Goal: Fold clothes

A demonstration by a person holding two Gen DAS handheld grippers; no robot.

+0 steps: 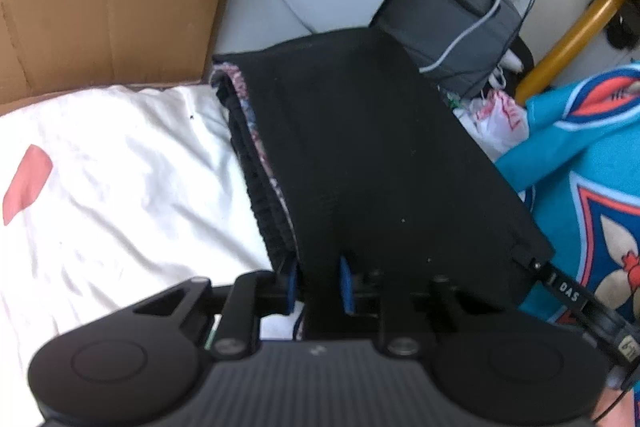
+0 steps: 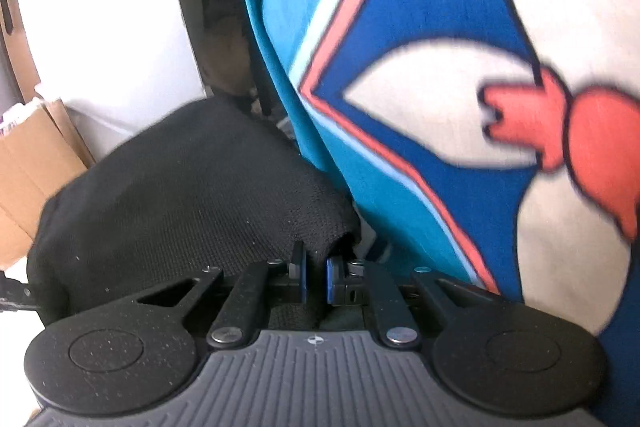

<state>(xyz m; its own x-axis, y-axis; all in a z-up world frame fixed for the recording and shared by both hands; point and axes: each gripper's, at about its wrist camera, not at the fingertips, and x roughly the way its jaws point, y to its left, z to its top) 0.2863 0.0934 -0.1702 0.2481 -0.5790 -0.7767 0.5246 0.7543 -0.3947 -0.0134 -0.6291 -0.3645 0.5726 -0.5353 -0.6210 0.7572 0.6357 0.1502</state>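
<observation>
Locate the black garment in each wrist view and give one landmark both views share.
Left wrist: black garment fills the centre, running from the pads up to the middle.
Right wrist: black garment lies lower left, its corner pinched between the pads.
Shared landmark: the teal printed cloth, right of the garment in both.

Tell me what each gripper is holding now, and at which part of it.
Both hold the black garment. The left gripper pinches its near edge, next to the ribbed band. The right gripper pinches a bunched corner of the near edge.
</observation>
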